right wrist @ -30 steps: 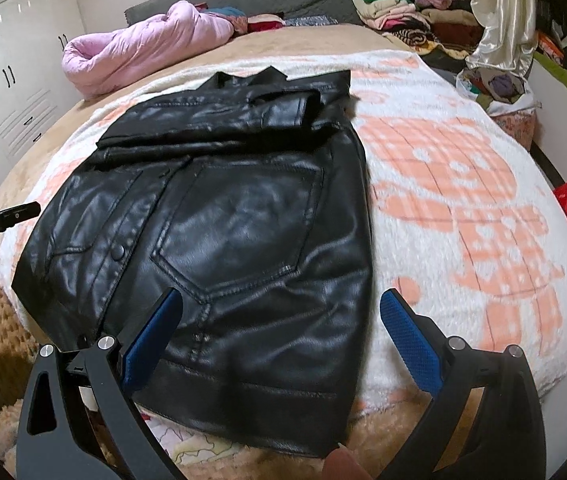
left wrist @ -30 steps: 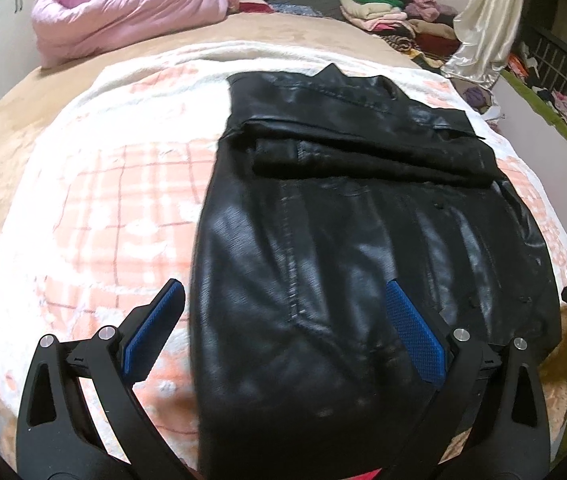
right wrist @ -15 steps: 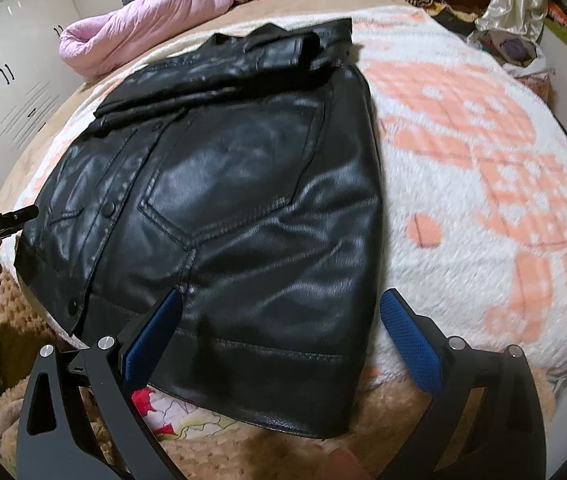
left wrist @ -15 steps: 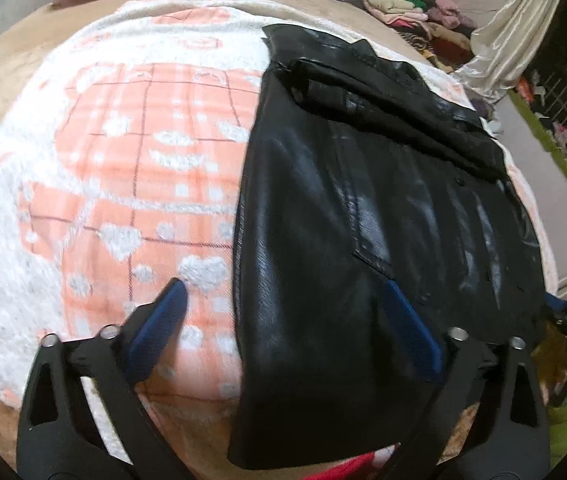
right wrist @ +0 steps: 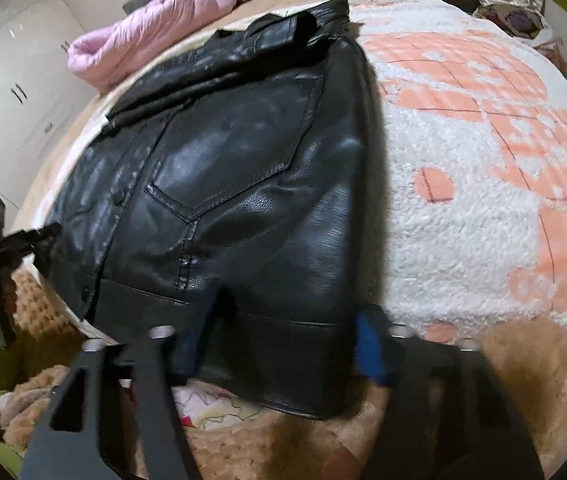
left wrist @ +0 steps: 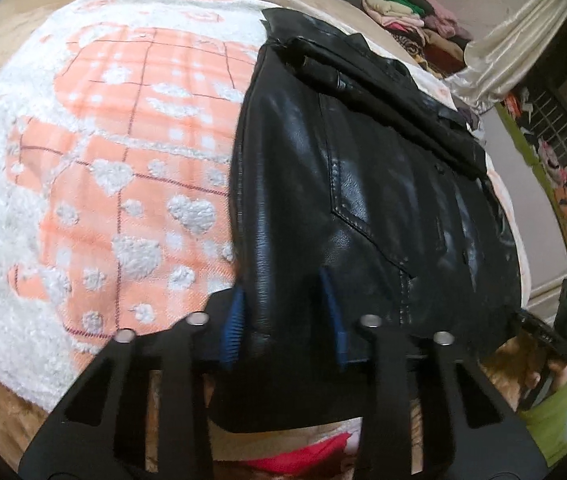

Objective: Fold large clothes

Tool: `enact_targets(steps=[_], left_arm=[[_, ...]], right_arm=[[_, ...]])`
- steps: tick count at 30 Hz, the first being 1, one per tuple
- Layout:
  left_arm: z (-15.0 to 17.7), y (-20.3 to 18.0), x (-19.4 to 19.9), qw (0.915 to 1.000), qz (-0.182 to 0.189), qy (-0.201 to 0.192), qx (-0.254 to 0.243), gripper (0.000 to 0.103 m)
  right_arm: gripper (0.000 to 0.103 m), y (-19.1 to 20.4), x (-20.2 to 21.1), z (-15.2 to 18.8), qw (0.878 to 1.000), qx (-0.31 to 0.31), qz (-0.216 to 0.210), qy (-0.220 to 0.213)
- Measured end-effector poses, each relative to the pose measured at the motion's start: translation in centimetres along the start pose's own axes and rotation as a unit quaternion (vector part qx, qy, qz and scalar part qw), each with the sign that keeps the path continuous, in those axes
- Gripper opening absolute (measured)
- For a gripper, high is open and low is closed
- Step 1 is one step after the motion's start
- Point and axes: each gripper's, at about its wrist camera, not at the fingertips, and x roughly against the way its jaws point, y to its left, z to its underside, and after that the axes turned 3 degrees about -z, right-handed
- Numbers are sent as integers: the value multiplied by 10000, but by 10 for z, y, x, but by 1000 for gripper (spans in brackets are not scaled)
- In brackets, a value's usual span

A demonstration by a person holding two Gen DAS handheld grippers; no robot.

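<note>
A black leather jacket [left wrist: 363, 184] lies flat on a white and orange blanket [left wrist: 115, 168], collar far, hem near. My left gripper [left wrist: 283, 316] is at the hem's left corner. Its jaws are closing and a ridge of leather fills the gap between the blue pads [left wrist: 235, 320]. In the right wrist view the jacket [right wrist: 243, 168] fills the middle. My right gripper [right wrist: 279, 344] straddles the hem's right corner. Its jaws are closing too. The leather puckers against the left finger, and the right pad [right wrist: 369, 350] sits against the jacket's edge.
A pink quilt [right wrist: 155, 32] lies at the bed's far side, near white wardrobe doors [right wrist: 11, 92]. Folded clothes [left wrist: 411, 12] and a cream curtain [left wrist: 503, 68] are at the back right. A tan fuzzy cover [right wrist: 523, 380] edges the bed near me.
Both grippers came down and closer to the jacket's near hem. Their jaws went from wide apart to narrow, with the hem corners now between the pads.
</note>
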Motion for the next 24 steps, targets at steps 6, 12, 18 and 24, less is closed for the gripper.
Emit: enact_targets(steps=[6, 12, 18, 24], left_arm=[[-1, -6, 18, 9996, 195, -181, -62, 7], [-4, -6, 49, 9976, 582, -387, -14, 6], [-34, -12, 76, 9921, 947, -821, 35, 6], [-70, -23, 80, 9873, 1103, -1138, 65, 6]], right_arm=[[18, 3, 22, 9, 9979, -43, -466, -457], [17, 14, 55, 14, 9943, 75, -812, -683], [12, 18, 92, -18, 9827, 59, -1238, -1377], [11, 20, 106, -64, 9734, 59, -1375, -1833]])
